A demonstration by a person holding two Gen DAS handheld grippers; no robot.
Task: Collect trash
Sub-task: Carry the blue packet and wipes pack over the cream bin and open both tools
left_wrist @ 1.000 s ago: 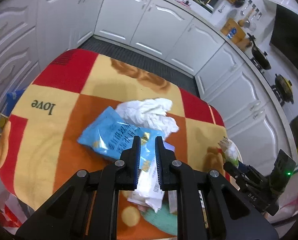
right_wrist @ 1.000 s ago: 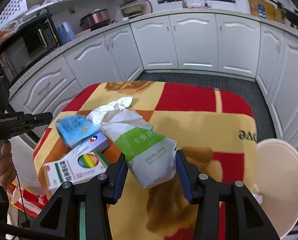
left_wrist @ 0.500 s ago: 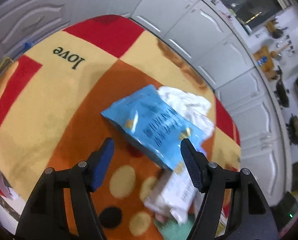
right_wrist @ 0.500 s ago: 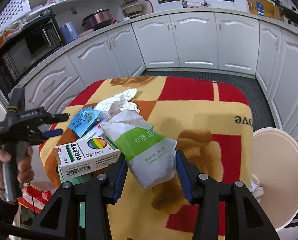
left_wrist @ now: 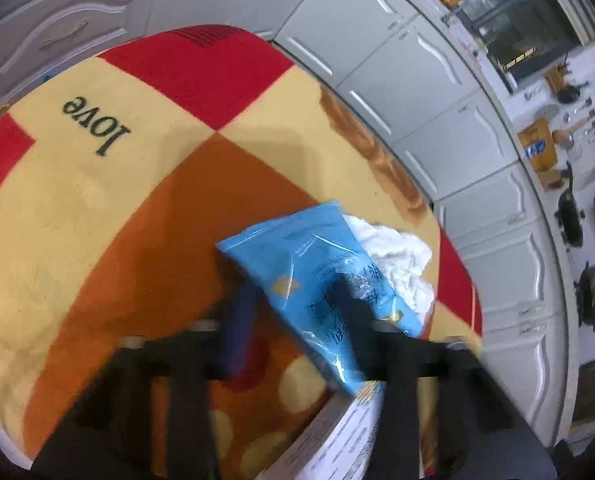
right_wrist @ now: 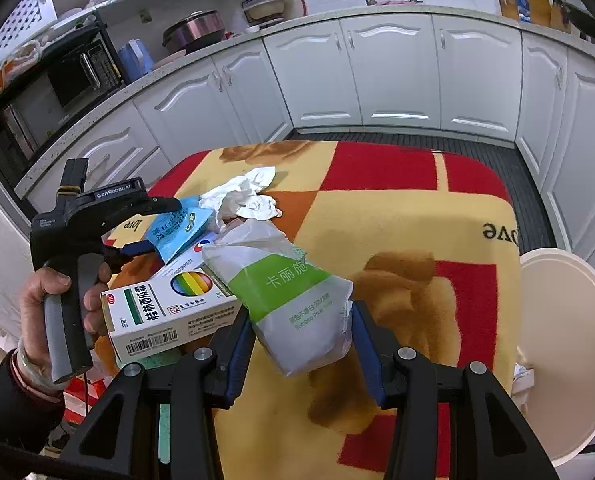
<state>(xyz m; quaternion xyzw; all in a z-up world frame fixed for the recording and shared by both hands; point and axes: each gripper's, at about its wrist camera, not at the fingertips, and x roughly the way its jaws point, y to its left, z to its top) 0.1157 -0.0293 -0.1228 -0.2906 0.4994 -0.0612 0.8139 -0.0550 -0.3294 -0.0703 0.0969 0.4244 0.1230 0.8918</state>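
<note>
A: Starting nearest, what is the right gripper doing?

B: Its 2 blue-padded fingers are standing wide apart, and the green and white tissue pack is sitting between them. Whether the pads are actually pressing the pack I cannot tell. The pack is reading "Bamboo Pocket Tissue" under 3 white Chinese characters.

A: And what is lying just left of it?

B: 1 white medicine box with a green stripe, a rainbow circle, black Chinese lettering and a barcode on its near side. It is touching the tissue pack and lying on the checked blanket.

A: And the left gripper?

B: It is spread open around the blue snack wrapper. 1 finger is overlapping the wrapper's face and the other is standing just beside its left edge; the picture is blurring there, so a firm grip is not showing. In the right wrist view the same gripper is showing "GenRobot.AI" on its body, with the person's hand around the grey handle.

A: Farther back?

B: 1 crumpled white tissue is lying behind the wrapper, touching it. The blanket is reading "love" in 2 places. 1 round cream bin is standing beside the table's right edge.
</note>
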